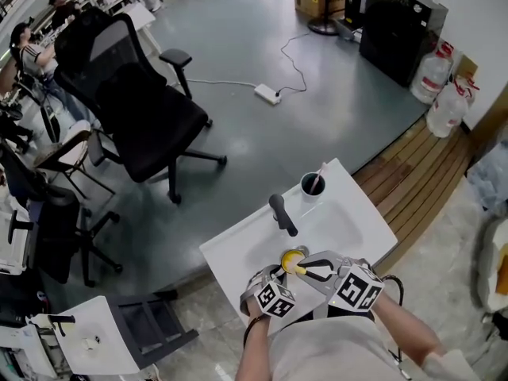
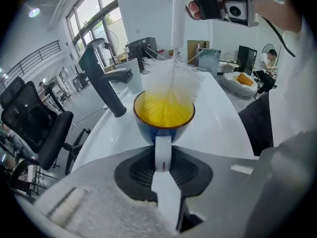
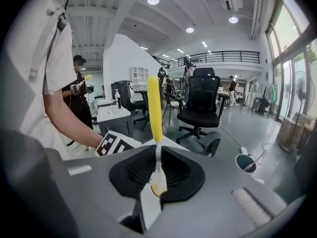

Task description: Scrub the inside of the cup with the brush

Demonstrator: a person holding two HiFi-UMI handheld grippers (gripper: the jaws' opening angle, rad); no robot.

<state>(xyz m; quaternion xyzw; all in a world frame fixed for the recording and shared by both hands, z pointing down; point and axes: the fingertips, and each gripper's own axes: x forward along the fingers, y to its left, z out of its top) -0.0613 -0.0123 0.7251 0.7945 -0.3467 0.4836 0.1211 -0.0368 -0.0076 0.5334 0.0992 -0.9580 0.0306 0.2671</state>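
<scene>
Visibly, a wispy white brush fills the glossy cup.

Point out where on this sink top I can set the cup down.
Bare: the sink top right of the black faucet, between the black cup and the near-right edge; the strip left of the faucet. Crowded: the near edge, where the left gripper holds the yellow-lined cup and the right gripper the brush.
</scene>
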